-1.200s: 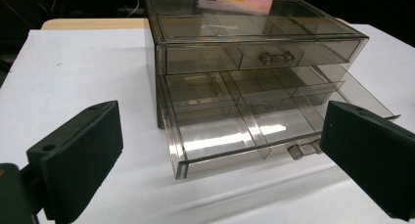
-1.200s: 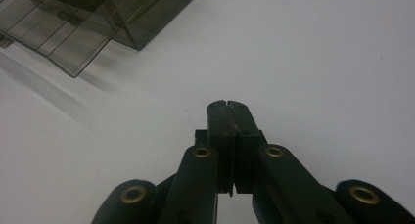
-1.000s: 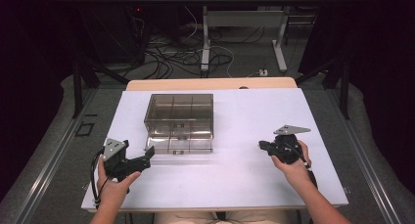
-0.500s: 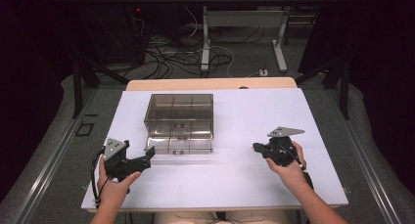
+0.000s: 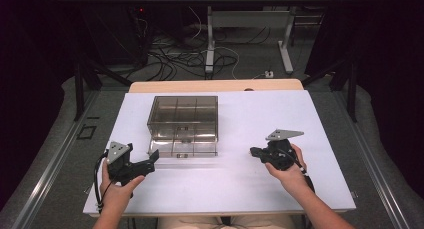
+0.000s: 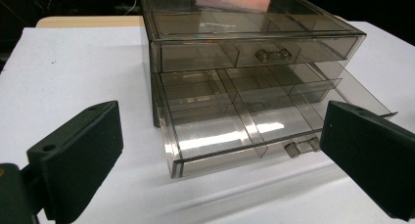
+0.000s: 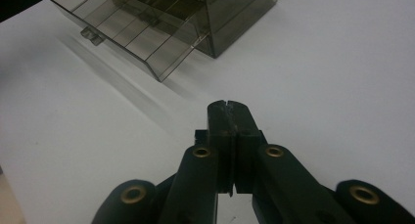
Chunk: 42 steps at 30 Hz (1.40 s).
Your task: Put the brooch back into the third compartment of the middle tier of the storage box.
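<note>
**Bottom drawer out, both grippers standing off**

A smoky clear drawer cabinet (image 5: 183, 118) sits on the white desk (image 5: 300, 199), left of centre and toward the far side. Its top drawer (image 6: 254, 52) is pushed in; its bottom drawer (image 6: 235, 131) is pulled well out toward the person, and from what I can see its compartments are empty. A small clear handle (image 6: 299, 146) sticks out at the middle of the drawer's front.

The left gripper (image 5: 150, 162) rests low near the drawer's front left corner with its jaws spread wide and nothing between them; in the left gripper view the drawer front lies ahead of the gap, apart from both pads. The right gripper (image 5: 255, 151) is well off to the right over bare desk, jaws pressed together on nothing, pointing toward the cabinet.

My guess is the drawer gets handled next, pushed home or pulled further. The risks look plain enough. The cabinet is light plastic on a smooth sheet, so a push on the drawer front could slide the whole box back instead of closing it, unless the other gripper steadies it. A push off to one corner may skew the drawer in its runners and jam it. The handle is small and see-through, easy to misjudge, and the wide jaws could close beside it. Pulling further might bring the drawer right out and tip it.
</note>
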Each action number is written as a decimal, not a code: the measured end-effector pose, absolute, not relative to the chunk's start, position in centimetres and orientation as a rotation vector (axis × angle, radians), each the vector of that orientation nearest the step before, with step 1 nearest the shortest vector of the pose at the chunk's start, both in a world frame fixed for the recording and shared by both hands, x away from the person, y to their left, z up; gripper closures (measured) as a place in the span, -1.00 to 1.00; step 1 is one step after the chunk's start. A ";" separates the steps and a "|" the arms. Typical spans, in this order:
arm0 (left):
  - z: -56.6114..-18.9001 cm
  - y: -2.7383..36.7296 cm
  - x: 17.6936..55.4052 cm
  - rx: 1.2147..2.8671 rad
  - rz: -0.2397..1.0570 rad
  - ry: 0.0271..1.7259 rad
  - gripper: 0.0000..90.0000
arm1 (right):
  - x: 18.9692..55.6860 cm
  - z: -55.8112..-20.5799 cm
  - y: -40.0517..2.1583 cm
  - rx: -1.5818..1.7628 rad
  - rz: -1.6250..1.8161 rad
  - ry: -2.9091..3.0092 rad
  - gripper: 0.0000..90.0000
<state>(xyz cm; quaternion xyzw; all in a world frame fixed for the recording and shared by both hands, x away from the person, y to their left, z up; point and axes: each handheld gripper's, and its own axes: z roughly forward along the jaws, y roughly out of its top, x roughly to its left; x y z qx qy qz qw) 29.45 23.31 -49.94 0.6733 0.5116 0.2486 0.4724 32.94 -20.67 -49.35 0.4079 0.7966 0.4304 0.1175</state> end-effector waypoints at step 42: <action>-50.0 23.4 29.5 1.648 0.603 1.252 -0.94 | 35.7 -46.0 -15.1 1.048 1.262 2.380 1.00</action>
